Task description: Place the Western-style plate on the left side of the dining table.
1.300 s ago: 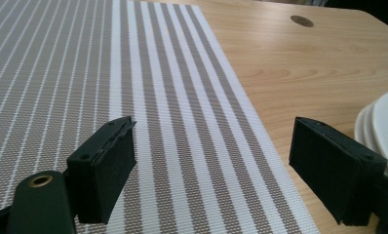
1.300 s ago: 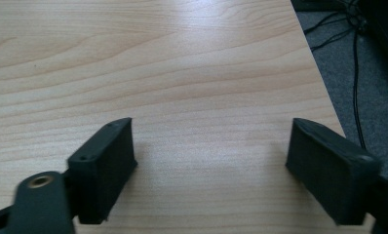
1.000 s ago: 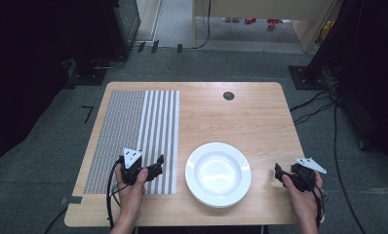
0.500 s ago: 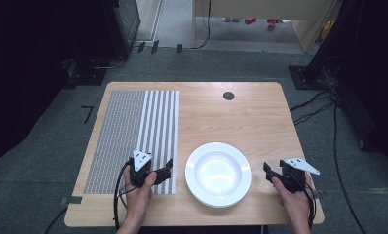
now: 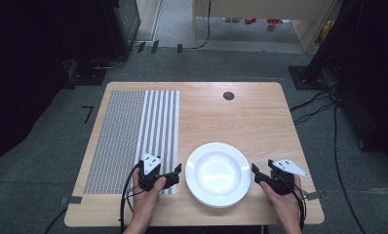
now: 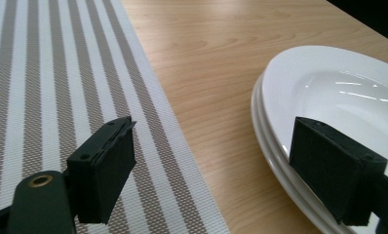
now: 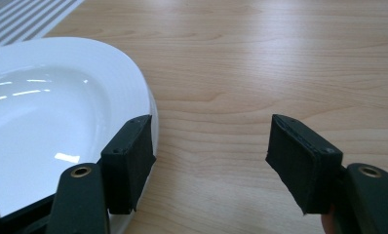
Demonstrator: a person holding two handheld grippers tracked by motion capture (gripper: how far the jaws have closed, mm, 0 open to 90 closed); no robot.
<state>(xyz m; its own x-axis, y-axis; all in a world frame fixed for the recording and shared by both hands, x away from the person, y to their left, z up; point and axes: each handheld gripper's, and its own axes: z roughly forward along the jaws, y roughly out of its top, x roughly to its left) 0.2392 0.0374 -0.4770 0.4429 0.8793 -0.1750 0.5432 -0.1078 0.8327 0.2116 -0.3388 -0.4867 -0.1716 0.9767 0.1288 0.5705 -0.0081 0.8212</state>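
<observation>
a stack of round white ceramic plates (image 5: 217,174) sits at the near edge of the light wooden table (image 5: 260,117), between both grippers. the left gripper (image 5: 175,174) is wide open and empty beside the striped woven placemat (image 5: 133,136); the right gripper (image 5: 257,174), which has just been closing, gapes empty just beside the plates' rim

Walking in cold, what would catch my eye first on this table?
Probably the white plates, stacked near the front edge of the wooden table, with light glinting off the top one. Either side of them a hand holds a black two-jaw tool: the left gripper over the edge of the striped placemat, the right gripper beside the rim, both with jaws open.
</observation>
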